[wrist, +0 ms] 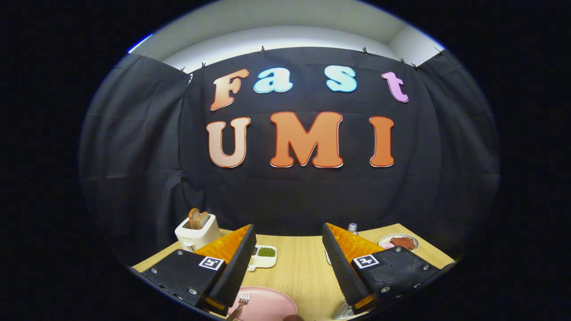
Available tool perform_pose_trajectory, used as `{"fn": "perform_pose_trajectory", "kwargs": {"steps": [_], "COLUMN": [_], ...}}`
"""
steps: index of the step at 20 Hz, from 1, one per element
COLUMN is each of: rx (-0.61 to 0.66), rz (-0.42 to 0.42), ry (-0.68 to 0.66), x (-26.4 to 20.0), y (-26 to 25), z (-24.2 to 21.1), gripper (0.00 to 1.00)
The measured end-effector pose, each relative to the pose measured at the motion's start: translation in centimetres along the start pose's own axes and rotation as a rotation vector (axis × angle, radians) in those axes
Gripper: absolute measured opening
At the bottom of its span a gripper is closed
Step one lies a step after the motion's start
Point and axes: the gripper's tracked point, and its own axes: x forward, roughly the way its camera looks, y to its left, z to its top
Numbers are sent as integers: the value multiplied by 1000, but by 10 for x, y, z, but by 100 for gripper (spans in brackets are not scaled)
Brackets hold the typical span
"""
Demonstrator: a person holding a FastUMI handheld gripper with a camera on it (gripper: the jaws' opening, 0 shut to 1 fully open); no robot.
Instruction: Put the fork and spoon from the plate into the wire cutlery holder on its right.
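Held above a pale wooden table [303, 267], gripper [287, 263] with fingers spread wide, nothing between them. Printed on each finger mount, a square black-and-white marker [211, 263]; no brand or readable wording on any object. Below the left finger, a pink plate [272, 305] carrying a silver fork [241, 304], tines toward the booth wall. Spoon and wire holder not clearly made out. Beyond the fingers: white toaster [197, 232] with bread slices, small white dish [266, 256] of green food, plate of red meat [399, 242], bottle cap [352, 228].
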Motion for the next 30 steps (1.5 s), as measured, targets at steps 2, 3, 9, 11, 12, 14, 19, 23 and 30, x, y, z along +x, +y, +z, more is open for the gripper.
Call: {"fn": "perform_pose_trajectory", "kwargs": {"steps": [2,3,9,11,12,14,19,23,30], "rx": [-10,-13,-32,-40,-43,-46,-35,-65,-102], "rz": [30,43,116,131,135,146,139,142,168], "ry": [33,50,143,200,238,324,577,725,917], "x": [3,4,9,9,9,3,-11,-25,-40], "y": [20,29,75,85,89,95,96,92,96], "z": [-14,-21,-62,-84,-97,-124,-202,-247,-296], "gripper": [90,90,91,91,91,91,91,91,82]}}
